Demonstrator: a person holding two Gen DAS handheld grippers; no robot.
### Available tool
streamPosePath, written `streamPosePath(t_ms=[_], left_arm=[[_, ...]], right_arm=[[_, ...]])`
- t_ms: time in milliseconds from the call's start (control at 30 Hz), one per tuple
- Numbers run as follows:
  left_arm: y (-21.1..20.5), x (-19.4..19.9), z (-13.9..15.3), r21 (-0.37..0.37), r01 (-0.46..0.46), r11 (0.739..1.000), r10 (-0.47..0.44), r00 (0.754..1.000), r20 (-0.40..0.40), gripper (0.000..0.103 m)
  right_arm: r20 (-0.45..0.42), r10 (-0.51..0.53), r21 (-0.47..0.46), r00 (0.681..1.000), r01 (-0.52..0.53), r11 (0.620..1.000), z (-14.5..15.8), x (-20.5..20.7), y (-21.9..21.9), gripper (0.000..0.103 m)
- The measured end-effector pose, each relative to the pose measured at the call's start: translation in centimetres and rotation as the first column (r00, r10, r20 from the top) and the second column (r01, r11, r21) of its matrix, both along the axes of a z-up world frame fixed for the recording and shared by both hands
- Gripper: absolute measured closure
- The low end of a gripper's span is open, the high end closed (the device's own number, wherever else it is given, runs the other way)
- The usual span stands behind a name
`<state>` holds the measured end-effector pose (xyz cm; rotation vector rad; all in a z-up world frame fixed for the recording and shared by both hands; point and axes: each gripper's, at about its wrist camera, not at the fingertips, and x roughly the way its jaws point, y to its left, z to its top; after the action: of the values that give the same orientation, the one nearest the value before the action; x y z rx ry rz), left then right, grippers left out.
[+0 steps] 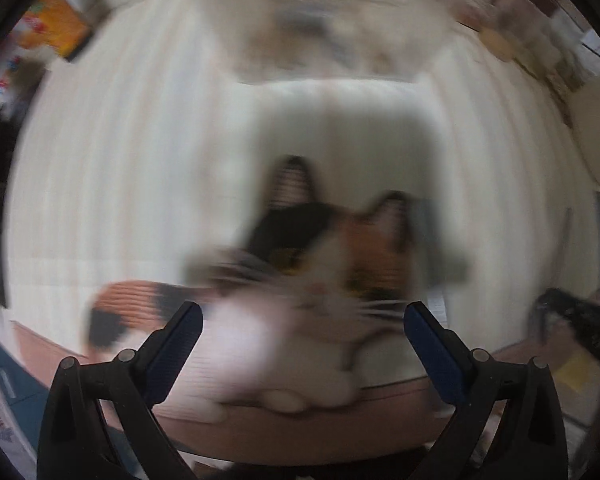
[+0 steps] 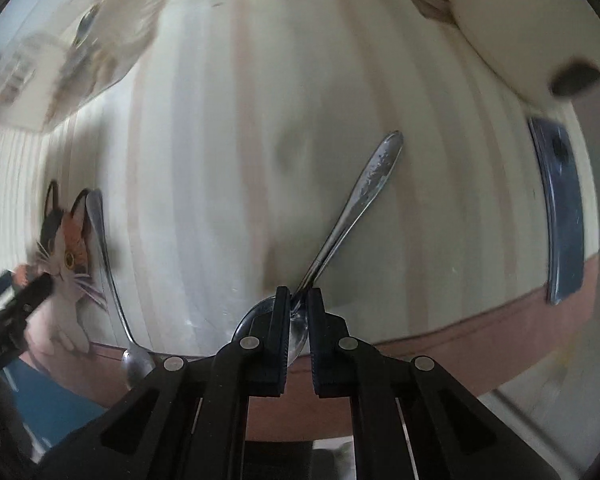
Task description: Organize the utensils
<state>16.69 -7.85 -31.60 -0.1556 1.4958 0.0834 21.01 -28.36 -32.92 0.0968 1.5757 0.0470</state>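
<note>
The right wrist view is the sharper of the 2. At its lower centre the right tongs (image 2: 298, 312) are pressed together, pinching a metal spoon (image 2: 364, 192) near its bowl, with the handle slanting toward the upper right over the pale striped table (image 2: 220, 160). A second spoon (image 2: 108, 264) lies at the lower left of that frame, its bowl at the table's brown edge, just beside a calico cat picture (image 2: 66, 256). A blue-grey flat object (image 2: 562, 208) sits at the right edge.

The left wrist view shows neither spoon. It is heavily blurred, and the cat picture (image 1: 324, 264) fills its lower centre. The left tongs (image 1: 300, 312) are spread wide there with nothing between the pads. Only the right view shows the left tongs from outside, as a dark tip (image 2: 32, 288) at the far left, close to the cat picture.
</note>
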Motion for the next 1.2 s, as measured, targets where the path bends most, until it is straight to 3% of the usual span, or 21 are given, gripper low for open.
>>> streamPosePath(t_ms=[67, 100, 167, 233, 267, 300, 333, 400, 433, 500, 633, 800, 867, 1000, 1033, 1067, 1200], left_arm=[[-1.9, 0.9, -0.8, -0.095, 0.014, 0.995, -0.017, 1.0, -0.025, 0.013], [-2.6, 1.2, -1.2, -0.115, 0.023, 0.993, -0.027, 0.999, -0.037, 0.03], [-4.5, 1.8, -1.2, -0.076, 0.066, 0.995, -0.068, 0.998, -0.02, 0.036], [-6.1, 2.2, -0.9, 0.009, 0.118, 0.993, -0.118, 0.993, -0.003, 0.061], [-6.8, 2.3, -0.8, 0.055, 0.147, 0.988, -0.147, 0.989, 0.001, 0.063], [-7.2, 2.3, -0.6, 0.058, 0.169, 0.984, -0.17, 0.985, 0.014, 0.075], [-7.6, 2.4, -0.5, 0.062, 0.182, 0.981, -0.183, 0.983, 0.02, 0.093], [-8.1, 2.5, -0.3, 0.061, 0.207, 0.976, -0.209, 0.978, 0.026, 0.096], [-8.0, 2.6, -0.1, 0.054, 0.222, 0.974, -0.224, 0.974, 0.036, 0.103], [-7.1, 2.5, 0.0, 0.105, 0.241, 0.965, -0.246, 0.968, 0.044, 0.103], [-3.9, 2.7, -0.2, 0.109, 0.204, 0.973, -0.21, 0.977, 0.041, 0.103], [-0.6, 2.7, -0.1, -0.03, 0.071, 0.997, -0.071, 0.997, 0.007, 0.102], [-0.7, 2.3, -0.1, -0.117, 0.025, 0.993, -0.027, 0.999, -0.018, 0.099], [-4.3, 1.0, -0.7, -0.216, 0.01, 0.976, -0.024, 0.998, -0.063, 0.061], [-5.5, 1.1, -0.9, -0.225, 0.018, 0.974, -0.035, 0.997, -0.069, 0.06], [-6.6, 1.1, -1.1, -0.222, 0.037, 0.974, -0.055, 0.996, -0.075, 0.06], [-11.6, 1.8, -1.3, -0.051, 0.15, 0.987, -0.153, 0.986, -0.066, 0.053]], right_arm=[[-0.009, -0.049, 0.046, 0.999, 0.049, 0.998, 0.2, 0.2, -1.4, 0.094], [-0.009, -0.07, 0.064, 0.998, 0.07, 0.995, 0.4, 0.3, -1.9, 0.094], [-0.001, -0.09, 0.08, 0.996, 0.09, 0.993, 0.7, 0.7, -2.5, 0.094], [0.021, -0.102, 0.084, 0.995, 0.1, 0.991, 0.8, 0.8, -3.3, 0.094], [0.028, -0.107, 0.085, 0.994, 0.104, 0.991, 0.8, 0.6, -3.0, 0.094], [0.037, -0.111, 0.084, 0.993, 0.108, 0.991, 1.0, 0.9, -3.1, 0.094], [0.043, -0.113, 0.083, 0.993, 0.109, 0.991, 1.2, 0.2, -3.8, 0.094], [0.051, -0.116, 0.074, 0.992, 0.112, 0.991, 1.5, 0.3, -4.3, 0.094], [0.055, -0.114, 0.064, 0.992, 0.11, 0.992, 1.4, 0.2, -4.2, 0.094], [0.06, -0.101, 0.034, 0.993, 0.099, 0.994, 1.6, 0.9, -3.5, 0.094], [0.082, -0.068, -0.025, 0.994, 0.07, 0.997, 1.5, 0.7, -2.0, 0.094], [0.1, 0.033, -0.063, 0.994, -0.027, 0.998, 1.9, 1.1, 0.6, 0.096], [0.099, 0.013, -0.041, 0.995, -0.009, 0.999, 2.1, 1.4, 0.8, 0.096], [0.083, -0.048, 0.043, 0.995, 0.044, 0.998, 2.2, 1.4, -2.6, 0.096], [0.072, -0.068, 0.062, 0.995, 0.063, 0.996, 2.3, 1.4, -3.4, 0.096], [0.065, -0.077, 0.068, 0.995, 0.072, 0.995, 2.1, 1.5, -4.3, 0.096], [0.082, -0.12, 0.053, 0.989, 0.116, 0.992, 2.5, 0.8, -6.9, 0.096]])
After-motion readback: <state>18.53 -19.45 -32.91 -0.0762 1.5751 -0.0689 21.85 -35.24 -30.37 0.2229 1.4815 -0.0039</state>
